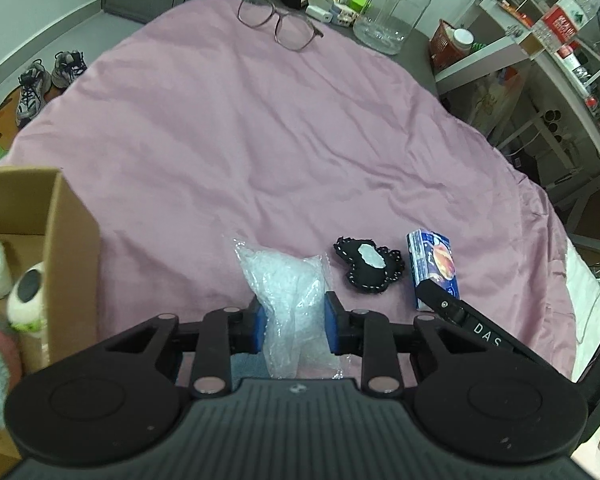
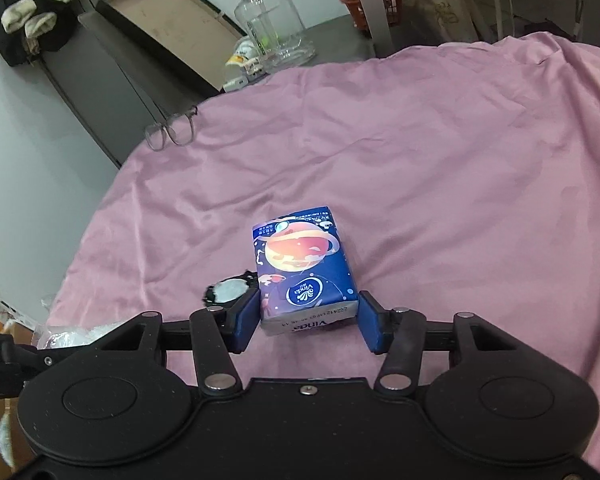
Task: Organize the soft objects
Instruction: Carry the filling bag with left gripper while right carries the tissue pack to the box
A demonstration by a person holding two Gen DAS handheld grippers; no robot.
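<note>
On a bed (image 1: 228, 128) spread with pink cloth, the left tongs (image 1: 294, 322) are nearly closed, both blue pads pinching a clear plastic bag of white stuffing (image 1: 288, 280) near the bed's near edge. A cardboard box (image 1: 66, 240) stands at the near left corner, a plush toy (image 1: 28, 292) already inside.

Just to the right of the bag lies a small black felt piece (image 1: 368, 264), and beyond it a blue tissue pack (image 2: 304, 268). The right tongs (image 2: 308, 320) stand partly open astride the pack's near end, the left pad touching or almost touching it, the right pad just clear. The pack rests on the cloth, not yet gripped.

The step in hand appears to be carrying the bag to the box while the other hand secures the tissues. Done well, the bag wants a firm pinch on its bulk rather than loose film, and a lift high enough to clear the box wall. The pack should be squeezed squarely across its short sides, gently, since it will crush.

Glasses (image 1: 280, 24) lie at the far edge, well apart.
</note>
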